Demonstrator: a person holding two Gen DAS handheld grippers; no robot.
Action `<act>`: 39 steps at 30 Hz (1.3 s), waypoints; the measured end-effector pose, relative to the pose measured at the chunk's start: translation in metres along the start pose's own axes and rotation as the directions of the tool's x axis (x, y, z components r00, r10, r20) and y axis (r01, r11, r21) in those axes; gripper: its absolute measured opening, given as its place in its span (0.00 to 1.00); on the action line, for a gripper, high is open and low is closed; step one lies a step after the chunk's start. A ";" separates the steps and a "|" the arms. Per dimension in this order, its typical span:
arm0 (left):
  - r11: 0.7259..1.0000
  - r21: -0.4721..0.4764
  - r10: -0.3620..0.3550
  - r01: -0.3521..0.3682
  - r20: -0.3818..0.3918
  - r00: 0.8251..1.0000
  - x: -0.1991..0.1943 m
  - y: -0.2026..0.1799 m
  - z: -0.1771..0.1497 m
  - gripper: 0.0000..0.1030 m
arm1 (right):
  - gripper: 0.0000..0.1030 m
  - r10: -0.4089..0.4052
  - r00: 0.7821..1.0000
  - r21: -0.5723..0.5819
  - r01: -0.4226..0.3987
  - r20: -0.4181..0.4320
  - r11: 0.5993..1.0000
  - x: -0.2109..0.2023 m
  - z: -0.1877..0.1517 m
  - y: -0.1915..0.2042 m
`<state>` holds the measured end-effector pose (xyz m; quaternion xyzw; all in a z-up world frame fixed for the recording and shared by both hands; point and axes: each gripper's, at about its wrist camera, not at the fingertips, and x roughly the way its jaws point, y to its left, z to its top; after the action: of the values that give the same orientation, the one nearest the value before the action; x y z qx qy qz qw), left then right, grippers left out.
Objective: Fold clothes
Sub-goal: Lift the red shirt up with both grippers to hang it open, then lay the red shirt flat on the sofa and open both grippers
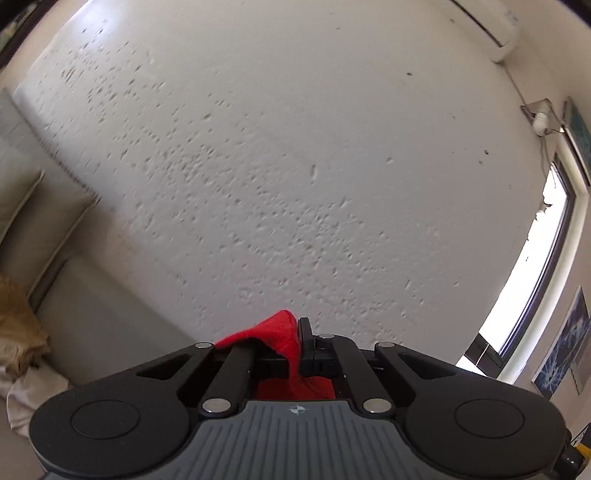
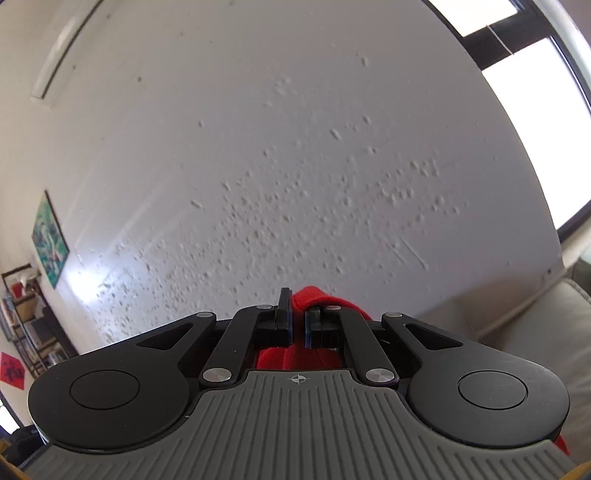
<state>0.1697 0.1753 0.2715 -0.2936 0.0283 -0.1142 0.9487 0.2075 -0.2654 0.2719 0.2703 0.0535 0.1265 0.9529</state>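
Both grippers point up at a white textured wall. My left gripper (image 1: 293,343) is shut on a fold of a red garment (image 1: 280,332), which bunches over the left finger and hangs down below the jaws. My right gripper (image 2: 298,317) is shut on the same red garment (image 2: 317,295), which bulges over the right finger and drops below the jaws; a strip of it also shows at the lower right. The rest of the garment is hidden under the gripper bodies.
A beige sofa (image 1: 48,236) stands at the left of the left wrist view, with a tan and a white cloth (image 1: 18,339) on it. The sofa also shows in the right wrist view (image 2: 535,325). Windows (image 1: 532,266), an air conditioner (image 1: 487,26), pictures and a shelf (image 2: 26,317) line the walls.
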 end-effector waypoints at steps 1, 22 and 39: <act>1.000 0.020 -0.001 0.001 0.003 1.000 -0.002 -0.003 -0.003 0.01 | 0.05 0.004 1.000 -0.012 -0.004 0.006 1.000 -0.004 0.001 -0.001; 0.862 -0.177 0.353 -0.476 -0.465 0.812 -0.102 0.217 -0.318 0.00 | 0.06 -0.178 0.794 0.208 0.356 -0.581 0.911 -0.064 -0.362 -0.218; 0.845 -0.005 0.428 -0.535 -0.594 0.681 -0.139 0.193 -0.340 0.05 | 0.06 -0.204 0.752 0.165 0.384 -0.627 0.909 -0.111 -0.342 -0.190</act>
<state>0.0326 0.1756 -0.1201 -0.3107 0.3977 0.0606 0.8612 0.0827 -0.2796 -0.1148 0.3380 0.4099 0.0429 0.8461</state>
